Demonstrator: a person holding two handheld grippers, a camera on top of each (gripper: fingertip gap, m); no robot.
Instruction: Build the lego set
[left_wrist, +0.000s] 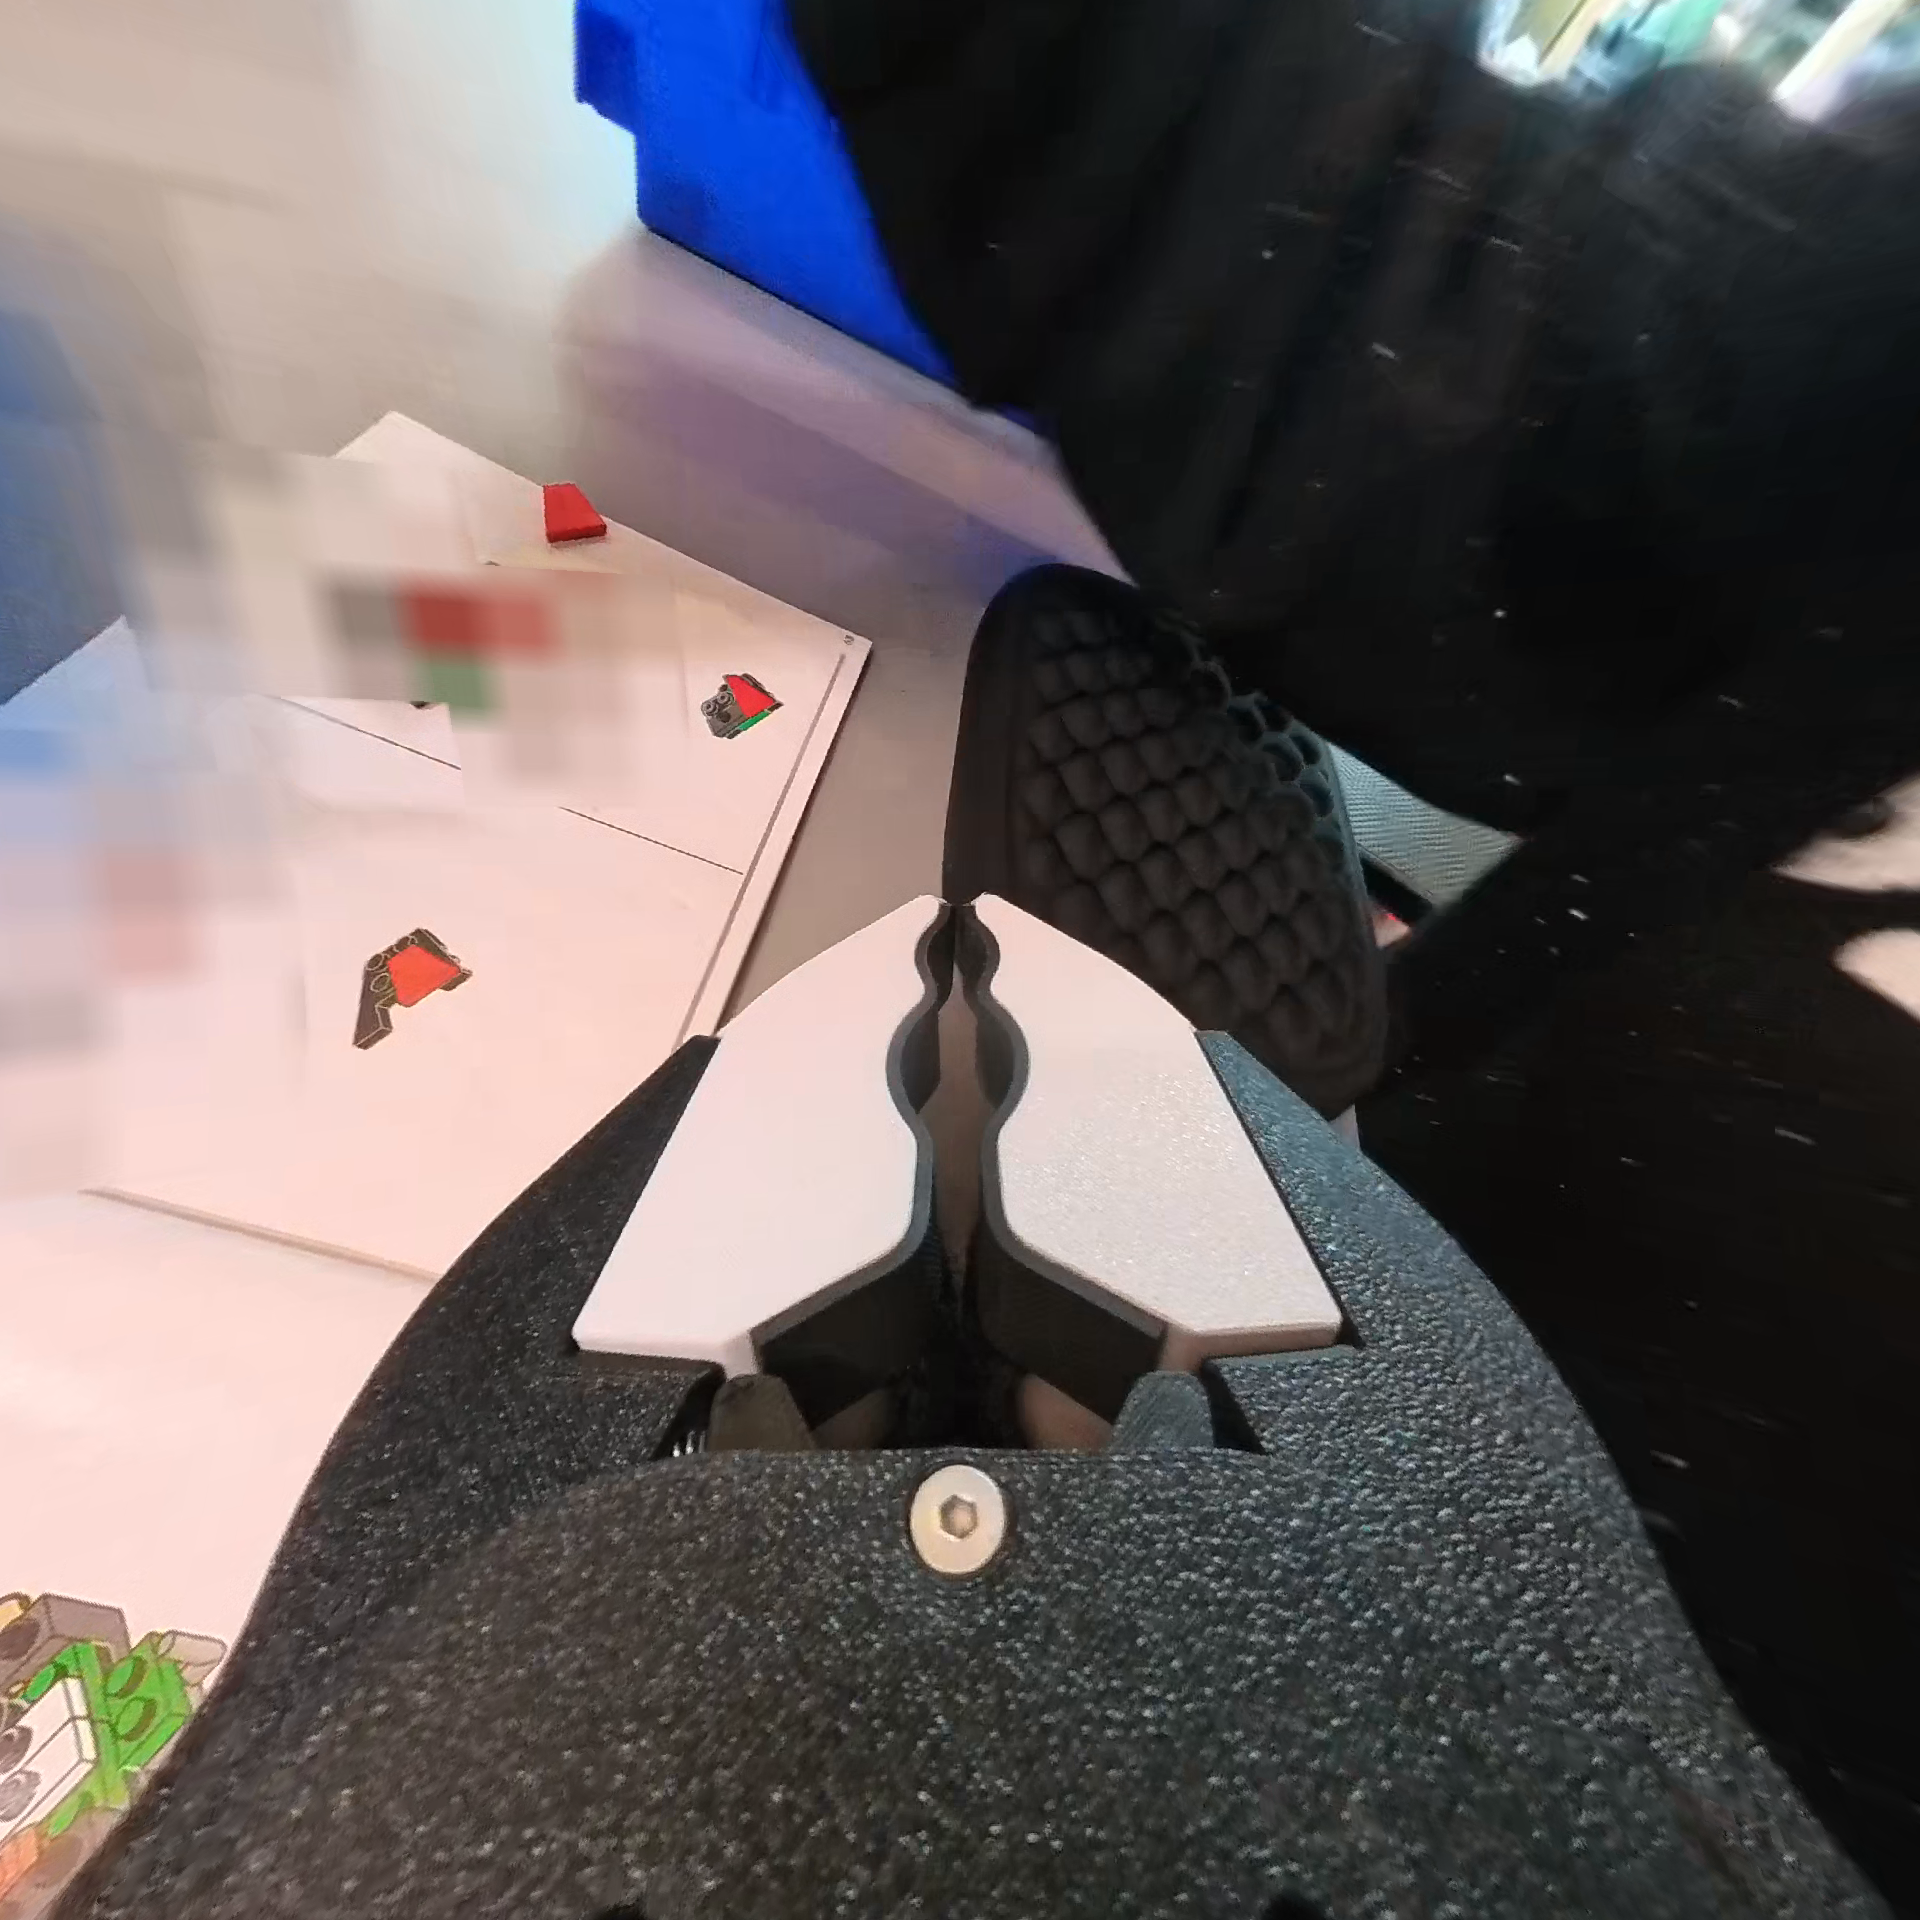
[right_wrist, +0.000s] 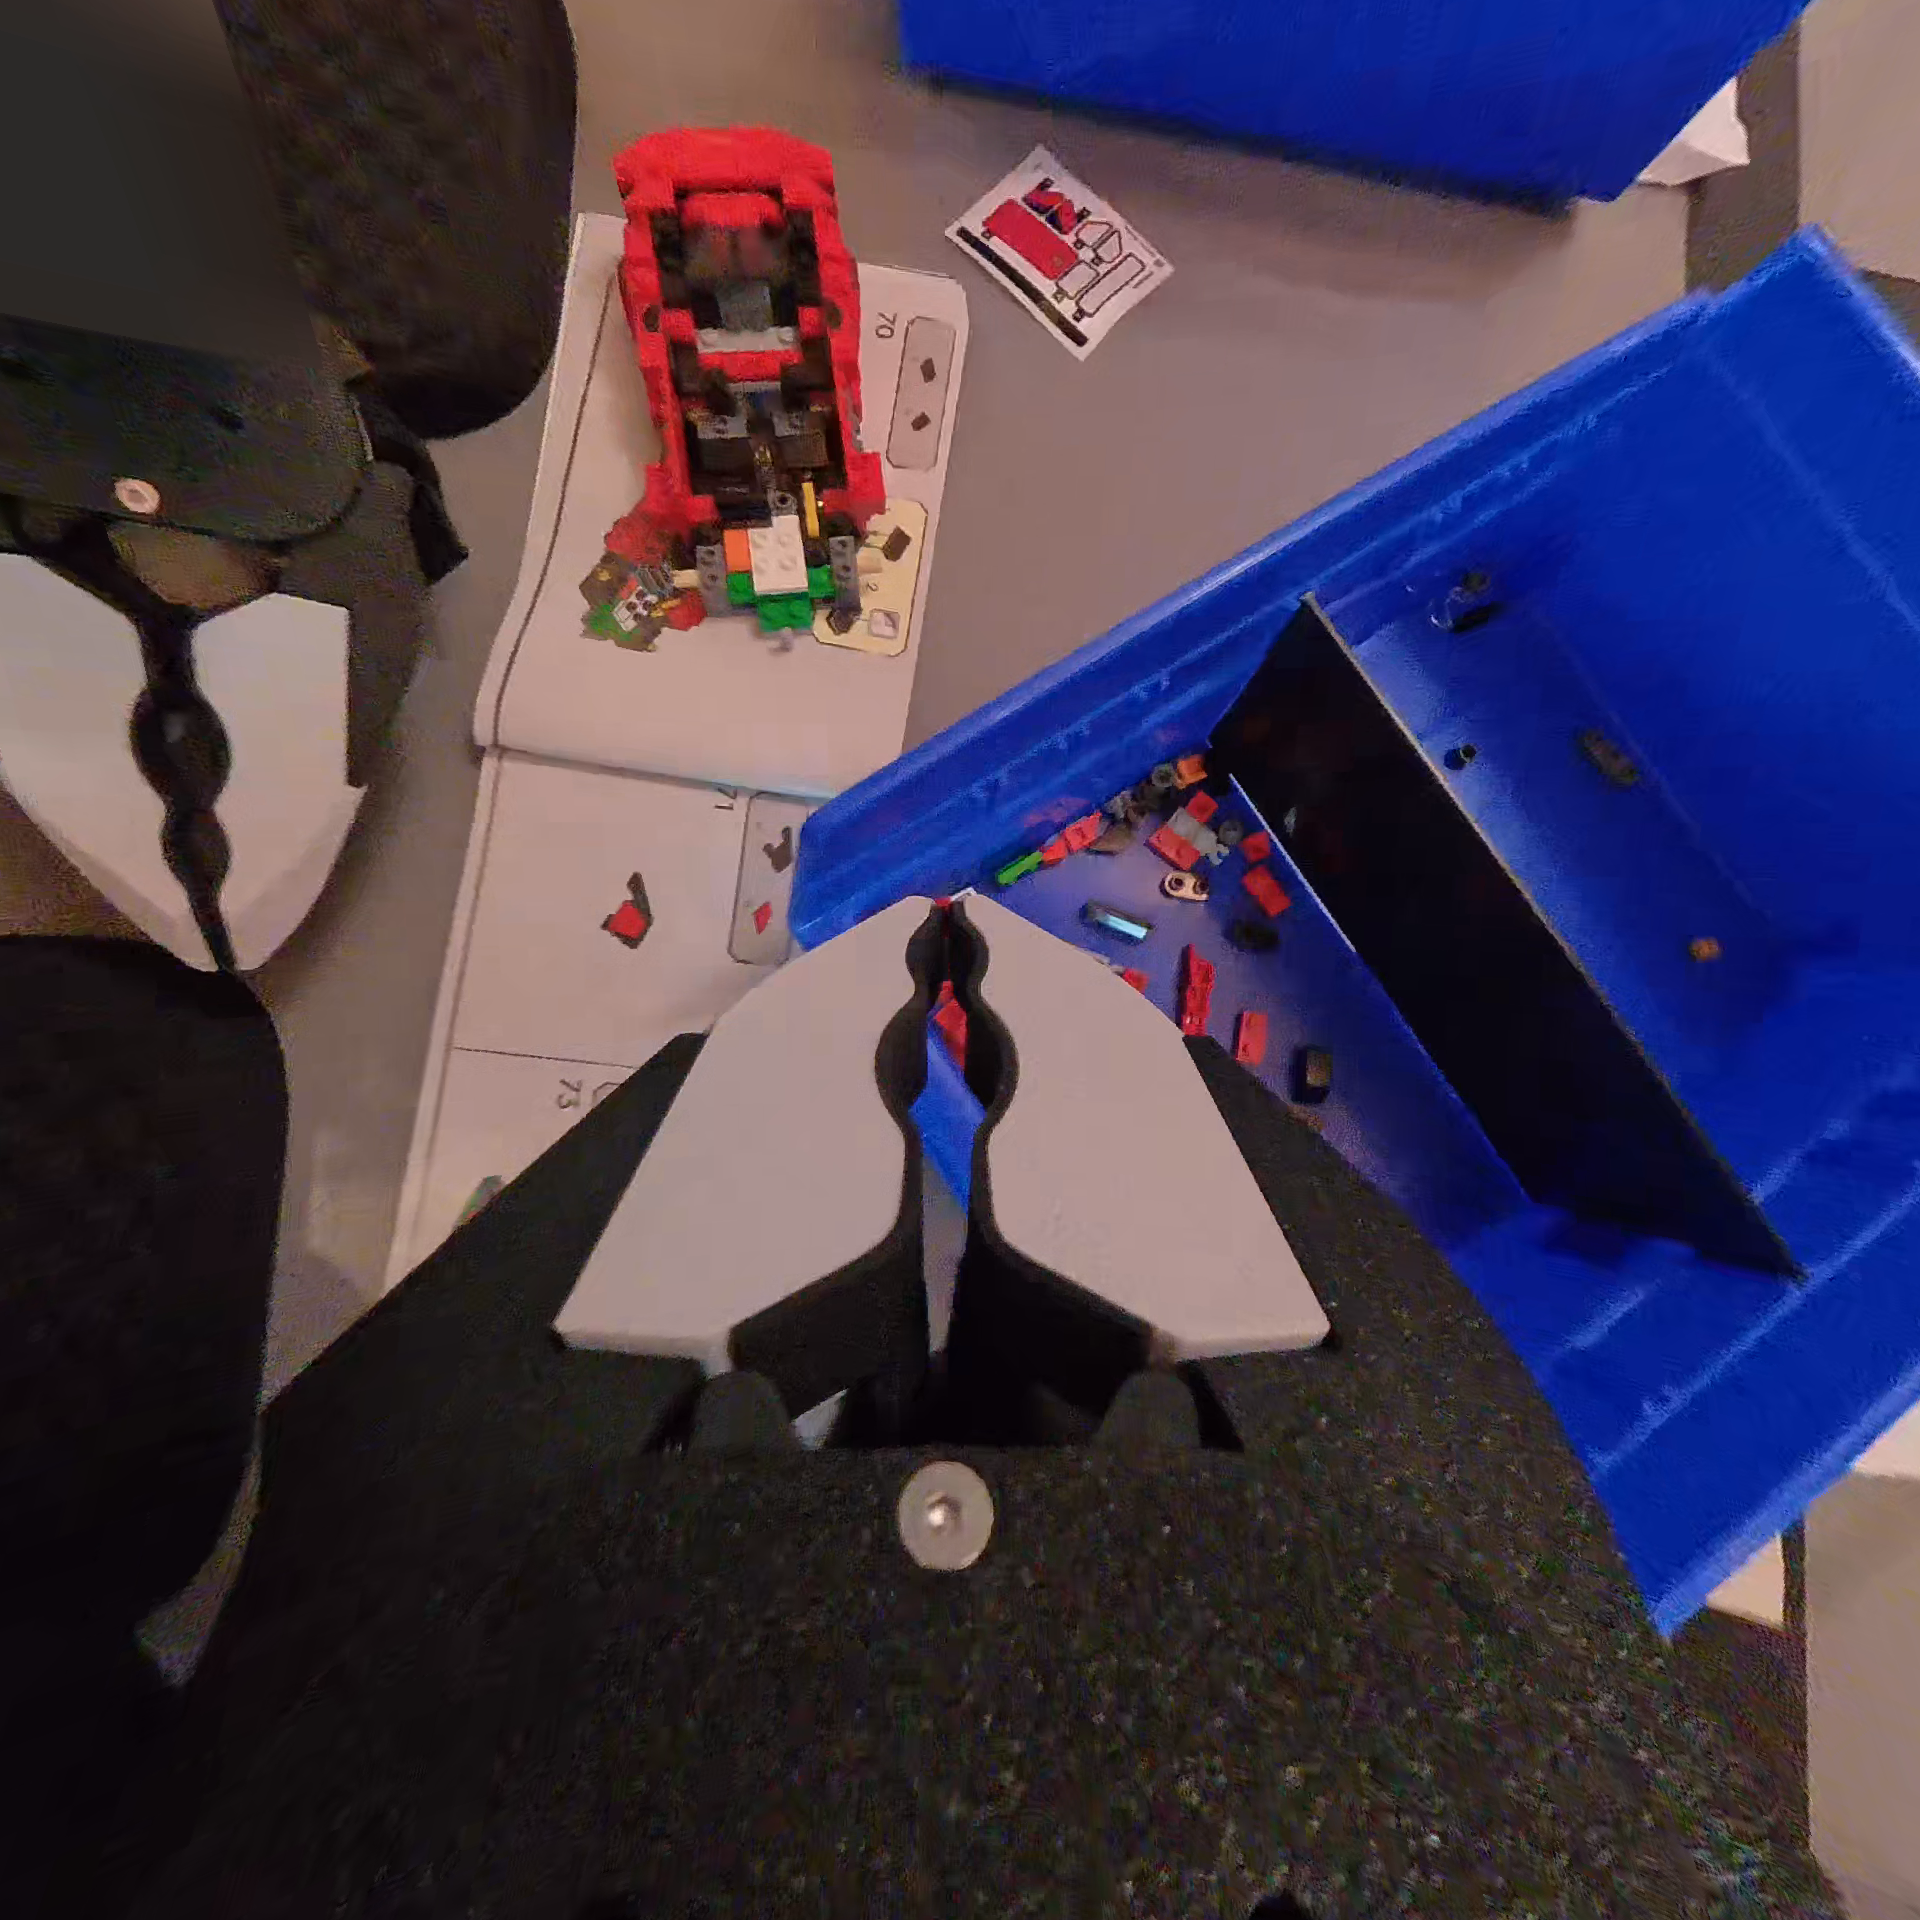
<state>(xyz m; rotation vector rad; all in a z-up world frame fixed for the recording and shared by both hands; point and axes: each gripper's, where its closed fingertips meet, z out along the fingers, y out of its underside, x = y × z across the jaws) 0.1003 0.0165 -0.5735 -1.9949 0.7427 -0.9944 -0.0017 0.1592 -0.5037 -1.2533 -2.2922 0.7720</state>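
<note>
A partly built red Lego car (right_wrist: 743, 384) stands on the open instruction booklet (right_wrist: 665, 707). My right gripper (right_wrist: 945, 912) hovers over the near rim of a tilted blue bin (right_wrist: 1039, 748). It is shut on a small red piece (right_wrist: 943, 940) that shows as a thin sliver between its tips. Loose red, grey and black pieces (right_wrist: 1195, 862) lie in the bin. My left gripper (left_wrist: 961, 909) is shut and empty beside the booklet (left_wrist: 499, 1039); it also shows at the left of the right wrist view (right_wrist: 223, 961). A red tile (left_wrist: 571, 512) lies on the booklet's far page.
A sticker sheet (right_wrist: 1060, 255) lies on the grey table right of the car. A second blue bin (right_wrist: 1299, 83) stands at the back. A black divider (right_wrist: 1455, 935) splits the tilted bin. The right gripper's black body (left_wrist: 1164, 831) fills the right of the left wrist view.
</note>
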